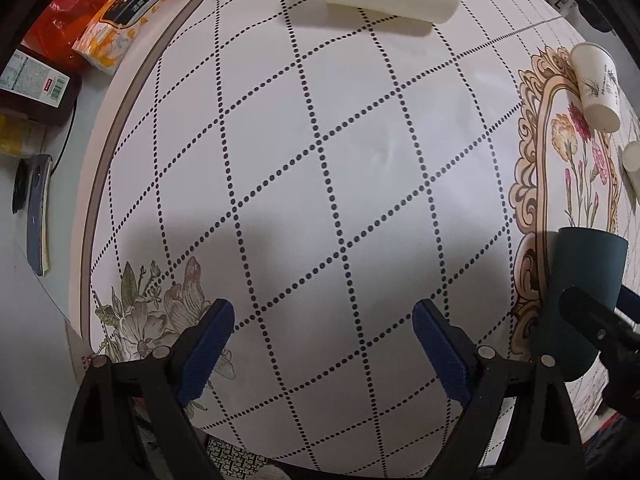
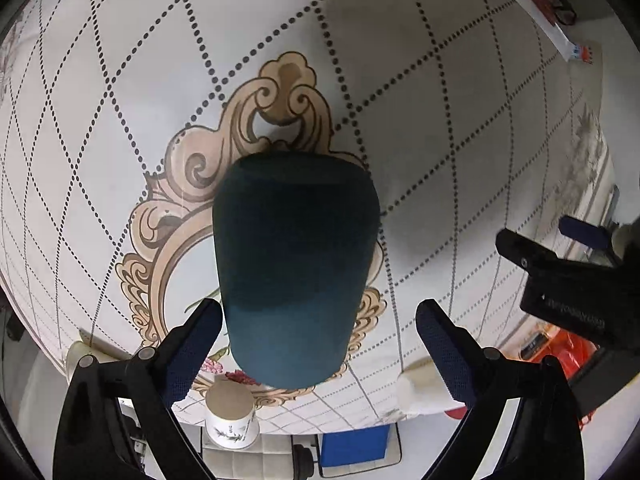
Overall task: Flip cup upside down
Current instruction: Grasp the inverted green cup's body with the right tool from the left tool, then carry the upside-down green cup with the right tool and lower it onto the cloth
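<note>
Squarely upright on its long axis, a dark teal cup (image 2: 296, 268) stands mouth-down on the tablecloth's (image 1: 320, 160) ornate floral medallion (image 2: 168, 240), closed base uppermost, its matte wall plain. Both the right gripper (image 2: 320, 344) and left gripper (image 1: 324, 344) are spread wide, holding nothing; the cup sits between the right fingers untouched.
</note>
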{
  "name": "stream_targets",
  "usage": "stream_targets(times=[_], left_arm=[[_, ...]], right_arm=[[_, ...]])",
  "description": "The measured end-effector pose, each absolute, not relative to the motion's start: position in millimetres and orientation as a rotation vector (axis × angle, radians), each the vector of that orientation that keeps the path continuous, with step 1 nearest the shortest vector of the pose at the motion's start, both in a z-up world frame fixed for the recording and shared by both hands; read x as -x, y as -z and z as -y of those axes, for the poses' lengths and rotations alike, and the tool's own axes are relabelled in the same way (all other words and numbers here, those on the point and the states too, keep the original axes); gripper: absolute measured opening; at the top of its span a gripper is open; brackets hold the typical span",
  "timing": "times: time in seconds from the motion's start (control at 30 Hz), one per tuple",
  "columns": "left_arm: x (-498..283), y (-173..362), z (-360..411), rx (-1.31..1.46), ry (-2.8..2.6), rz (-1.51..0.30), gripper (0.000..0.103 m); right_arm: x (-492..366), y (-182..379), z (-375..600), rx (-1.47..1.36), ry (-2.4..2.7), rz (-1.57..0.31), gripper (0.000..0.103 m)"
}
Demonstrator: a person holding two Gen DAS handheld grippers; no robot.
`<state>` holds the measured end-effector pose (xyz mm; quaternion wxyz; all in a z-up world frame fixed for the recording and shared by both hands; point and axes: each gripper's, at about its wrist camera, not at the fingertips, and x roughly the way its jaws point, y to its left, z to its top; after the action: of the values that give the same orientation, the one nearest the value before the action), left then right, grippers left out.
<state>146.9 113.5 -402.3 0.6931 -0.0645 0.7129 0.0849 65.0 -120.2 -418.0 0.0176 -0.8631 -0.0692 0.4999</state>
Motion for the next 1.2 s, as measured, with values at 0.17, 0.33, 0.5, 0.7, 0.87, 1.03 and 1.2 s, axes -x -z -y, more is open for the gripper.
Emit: stream_targets(times=[0.17,0.33,0.5,0.7,0.87,1.03,1.2], left_arm=[[-147,405,-122,0.156,-0.191,-1.592,0.092],[-150,402,-127,0.141,-0.181,-1.583,0.092],[-150,403,-125,0.135,-0.165,-1.581,0.092],[-153,402,-120,0.125,-0.163,-1.579,0.092],[-152,395,-115,0.111,-0.168,-1.567,0.092],[-158,388,-110,0.088,-0.168,-1.561,0.092],[-167,380,-102,0.068,-0.162,-1.550,0.091]], right_arm=[[-58,428,126,2.694,-1.586,0.219,0.088],[-53,438,133,2.707,-1.590,0.215,0.079],[-48,449,130,2.699,-1.575,0.160,0.073],[-39,454,127,2.679,-1.558,0.108,0.072],[-37,455,114,2.635,-1.536,0.024,0.072],[-37,453,100,2.573,-1.476,-0.086,0.072],[-40,451,82,2.491,-1.410,-0.282,0.072]])
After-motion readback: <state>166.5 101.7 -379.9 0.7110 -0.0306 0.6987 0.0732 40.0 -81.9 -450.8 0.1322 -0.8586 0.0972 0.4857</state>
